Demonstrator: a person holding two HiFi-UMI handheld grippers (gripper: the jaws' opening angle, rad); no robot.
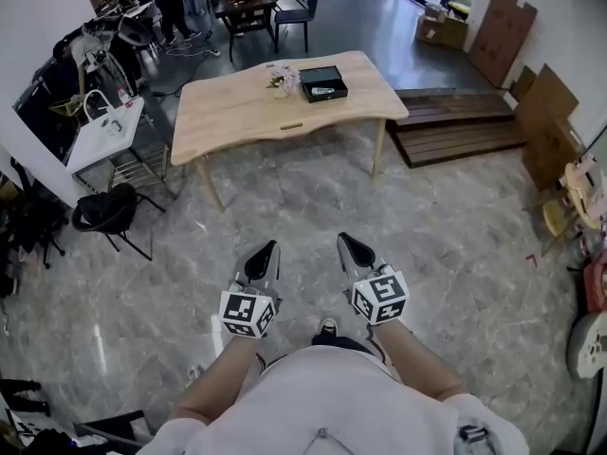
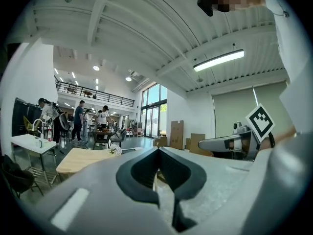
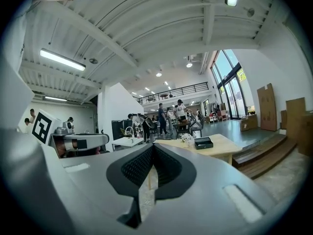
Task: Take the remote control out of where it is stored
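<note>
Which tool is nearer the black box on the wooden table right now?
Right, but only slightly. Both are far short of the table: the right tool is almost in line with the black box, the left tool offset further to its left.

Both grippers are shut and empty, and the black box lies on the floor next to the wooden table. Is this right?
Not quite: the black box lies on the wooden table, not on the floor, as the head view shows. The rest holds.
</note>
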